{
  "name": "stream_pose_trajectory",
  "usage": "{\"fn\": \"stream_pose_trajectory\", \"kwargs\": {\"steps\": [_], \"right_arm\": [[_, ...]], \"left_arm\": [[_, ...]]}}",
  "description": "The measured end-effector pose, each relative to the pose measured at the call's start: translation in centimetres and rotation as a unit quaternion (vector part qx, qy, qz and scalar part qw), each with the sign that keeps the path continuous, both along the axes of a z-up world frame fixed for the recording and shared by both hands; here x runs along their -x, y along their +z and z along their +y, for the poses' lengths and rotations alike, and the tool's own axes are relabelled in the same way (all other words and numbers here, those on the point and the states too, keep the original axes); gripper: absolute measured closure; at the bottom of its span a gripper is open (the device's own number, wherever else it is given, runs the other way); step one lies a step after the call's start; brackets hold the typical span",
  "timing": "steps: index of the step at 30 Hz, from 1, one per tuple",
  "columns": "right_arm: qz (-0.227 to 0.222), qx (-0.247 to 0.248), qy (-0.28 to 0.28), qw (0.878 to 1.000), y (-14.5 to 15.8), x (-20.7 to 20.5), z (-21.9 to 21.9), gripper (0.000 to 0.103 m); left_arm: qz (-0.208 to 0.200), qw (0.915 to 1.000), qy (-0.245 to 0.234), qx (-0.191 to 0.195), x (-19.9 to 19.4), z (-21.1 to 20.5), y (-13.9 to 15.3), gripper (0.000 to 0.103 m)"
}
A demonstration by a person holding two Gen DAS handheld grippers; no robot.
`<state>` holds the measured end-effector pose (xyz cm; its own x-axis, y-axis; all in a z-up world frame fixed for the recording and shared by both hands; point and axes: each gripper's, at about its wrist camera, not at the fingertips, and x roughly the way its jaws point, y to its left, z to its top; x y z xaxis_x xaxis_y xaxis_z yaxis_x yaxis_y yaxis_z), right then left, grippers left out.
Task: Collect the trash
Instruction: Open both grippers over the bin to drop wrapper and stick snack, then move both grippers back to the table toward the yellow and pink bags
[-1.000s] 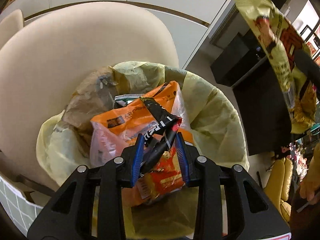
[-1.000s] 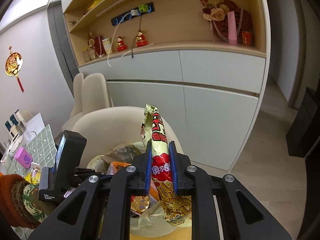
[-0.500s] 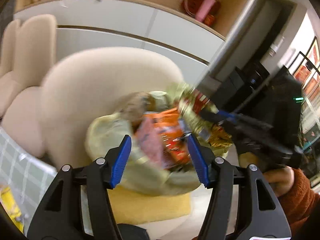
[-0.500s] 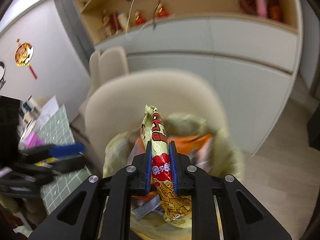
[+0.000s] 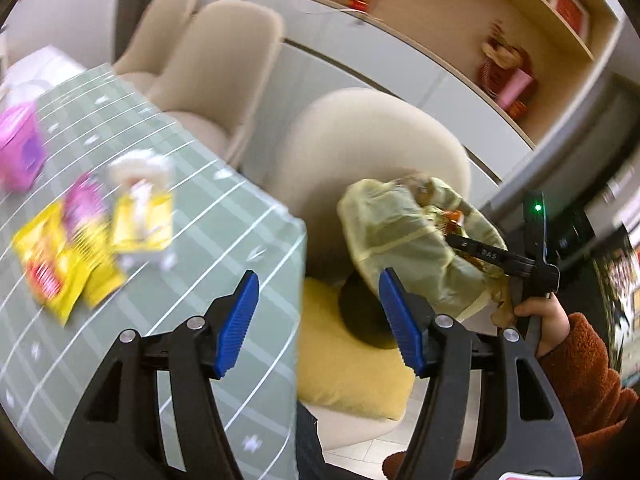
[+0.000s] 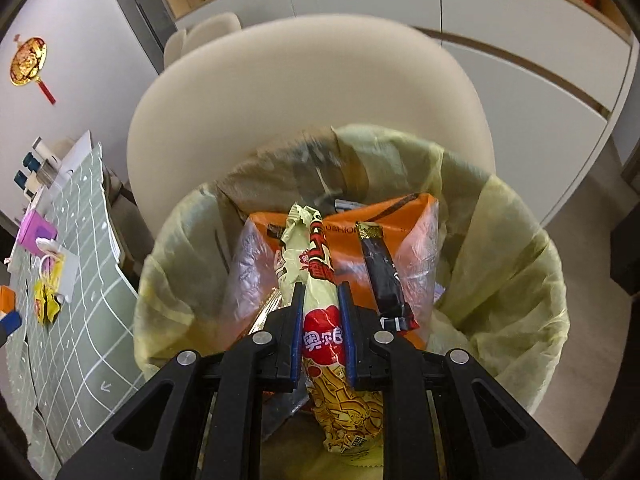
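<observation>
Gripping a yellow-green snack wrapper (image 6: 322, 320) between its fingers, your right gripper (image 6: 322, 308) holds it just above the lined trash bin (image 6: 500, 220). Your left gripper (image 5: 316, 312) is opening, nothing between its fingers, above the tabletop (image 5: 224, 216) edge, yellow wrappers (image 5: 60, 264) well left.

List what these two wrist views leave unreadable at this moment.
- Left wrist: wrappers on the table are motion-blurred; their print is unreadable.
- Left wrist: the bin's contents are mostly hidden by its yellow liner.
- Right wrist: the snack packet's lower end is hidden behind the right gripper.
</observation>
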<state>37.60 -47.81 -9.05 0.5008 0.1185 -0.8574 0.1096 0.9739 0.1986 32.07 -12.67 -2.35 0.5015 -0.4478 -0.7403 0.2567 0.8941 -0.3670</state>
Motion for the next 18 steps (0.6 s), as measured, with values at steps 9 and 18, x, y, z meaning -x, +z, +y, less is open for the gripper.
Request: {"fn": "stream_pose_trajectory", "kwargs": {"steps": [9,18], "right_arm": [[-0.098,-0.055,0.008,0.994,4.4,2.7,-0.7,0.047],[-0.187,-0.032,0.028,0.981,10.0,5.6,1.3,0.039]], "left_arm": [[-0.02,0.9976,0.057,-0.033,4.3,5.1,1.4,0.044],[-0.02,0.9817,0.181,-0.057,5.9,12.8,-0.5,0.043]]}}
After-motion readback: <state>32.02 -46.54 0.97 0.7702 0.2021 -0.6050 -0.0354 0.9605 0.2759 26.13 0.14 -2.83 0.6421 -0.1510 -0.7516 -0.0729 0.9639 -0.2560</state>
